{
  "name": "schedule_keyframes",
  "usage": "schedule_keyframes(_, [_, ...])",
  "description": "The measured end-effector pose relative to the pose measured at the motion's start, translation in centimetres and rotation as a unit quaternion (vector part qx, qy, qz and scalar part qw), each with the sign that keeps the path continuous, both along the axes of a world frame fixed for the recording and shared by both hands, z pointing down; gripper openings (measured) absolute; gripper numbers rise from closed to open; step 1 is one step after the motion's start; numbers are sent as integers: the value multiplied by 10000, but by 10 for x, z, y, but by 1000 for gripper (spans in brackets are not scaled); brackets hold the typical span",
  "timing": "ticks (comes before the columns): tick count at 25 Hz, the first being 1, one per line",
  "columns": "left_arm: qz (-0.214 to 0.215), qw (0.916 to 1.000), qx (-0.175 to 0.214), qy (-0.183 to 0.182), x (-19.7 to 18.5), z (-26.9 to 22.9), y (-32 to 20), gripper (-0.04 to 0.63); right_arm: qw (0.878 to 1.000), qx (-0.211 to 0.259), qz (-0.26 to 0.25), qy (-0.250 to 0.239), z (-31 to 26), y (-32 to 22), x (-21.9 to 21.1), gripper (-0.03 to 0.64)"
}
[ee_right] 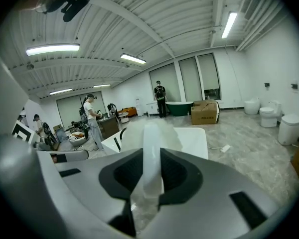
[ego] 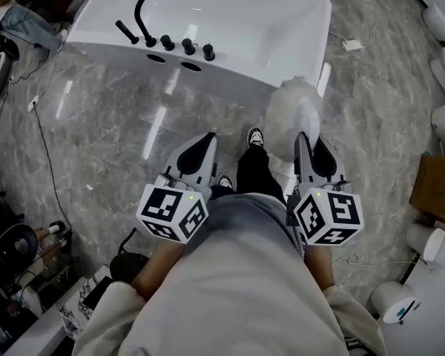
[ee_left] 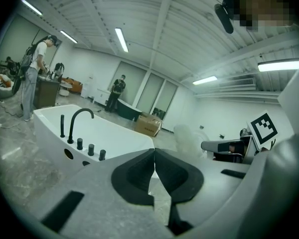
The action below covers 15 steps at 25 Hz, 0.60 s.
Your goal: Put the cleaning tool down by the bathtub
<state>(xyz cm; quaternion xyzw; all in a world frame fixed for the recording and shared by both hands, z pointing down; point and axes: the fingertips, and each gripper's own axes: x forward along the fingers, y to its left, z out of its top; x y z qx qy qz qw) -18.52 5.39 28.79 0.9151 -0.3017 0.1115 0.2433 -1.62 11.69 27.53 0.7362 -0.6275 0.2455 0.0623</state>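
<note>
Currently the cleaning tool is grasped only by its slim handle in the right fingers and may slip; the left fingers are clenched empty.

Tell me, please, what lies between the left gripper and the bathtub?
Between the left gripper and the bathtub lies only bare marble floor, as the head view shows.

No legible text, label, brand or number anywhere
</note>
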Motion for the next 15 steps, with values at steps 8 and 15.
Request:
schedule_keyframes(8, [-138, 9998, -77, -76, 46, 5, -50, 9, 9995, -152, -230, -165, 16, -54, 46, 74])
schedule_keyframes(15, [-202, 9997, -29, -157, 92, 4, -94, 9, 9980, -169, -537, -280, 23, -109, 89, 74])
